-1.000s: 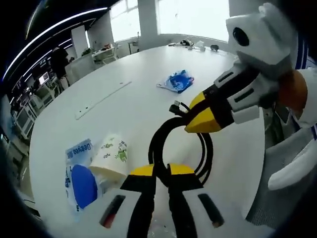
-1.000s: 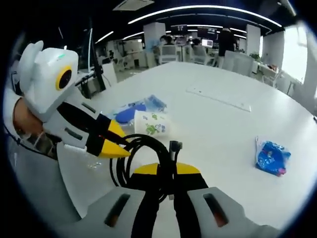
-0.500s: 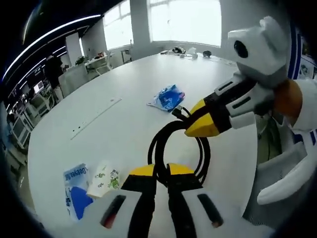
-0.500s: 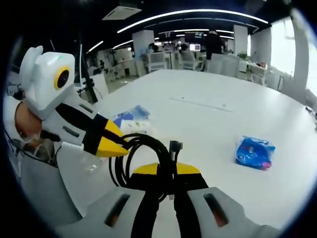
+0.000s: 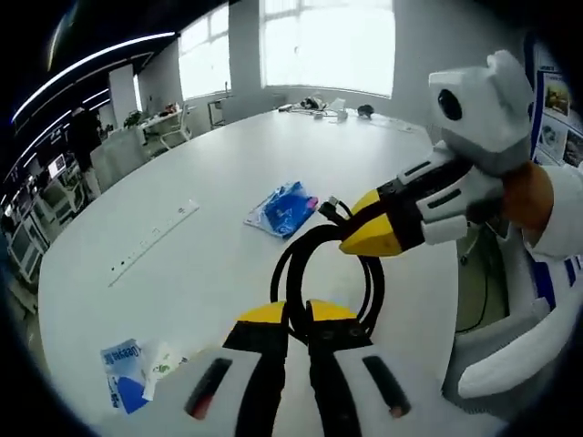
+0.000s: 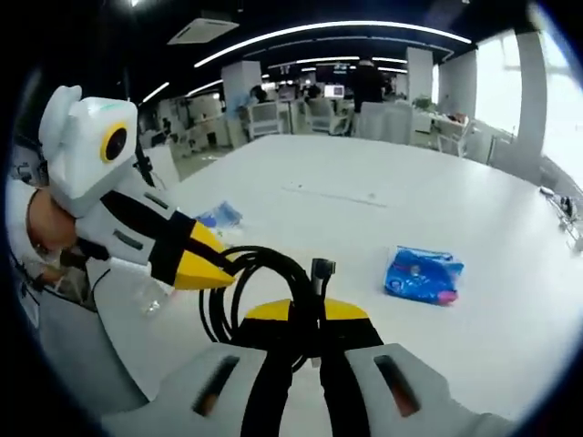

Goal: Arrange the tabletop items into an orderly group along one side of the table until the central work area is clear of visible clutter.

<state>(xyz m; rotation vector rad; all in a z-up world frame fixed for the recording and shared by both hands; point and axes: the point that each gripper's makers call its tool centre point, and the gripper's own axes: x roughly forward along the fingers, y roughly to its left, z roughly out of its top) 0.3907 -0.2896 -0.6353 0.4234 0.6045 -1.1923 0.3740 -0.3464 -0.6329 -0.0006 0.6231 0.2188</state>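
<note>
A black cable coil [image 5: 374,289] hangs above the white table [image 5: 209,164], held from two sides. My left gripper [image 5: 298,314] is shut on its near edge. My right gripper [image 5: 366,238] comes in from the right and is shut on the coil's far edge, next to the plug end. In the right gripper view the coil [image 6: 273,259] sits in my right gripper [image 6: 308,314], and the left gripper [image 6: 208,268] pinches it from the left. A blue packet [image 5: 281,208] lies on the table beyond the coil. A blue-and-white packet [image 5: 120,375] and a paper cup [image 5: 162,363] lie together at lower left.
A long pale strip [image 5: 150,240] lies flat on the table at the left. Small items [image 5: 319,103] sit at the far table edge near the windows. A crumpled clear wrapper [image 6: 151,296] lies near the table's edge. Office desks and chairs [image 6: 310,109] stand beyond the table.
Both grippers keep their hold on the coil. Both views have pulled up and away from the table, so the packets and cup look smaller and farther off.
</note>
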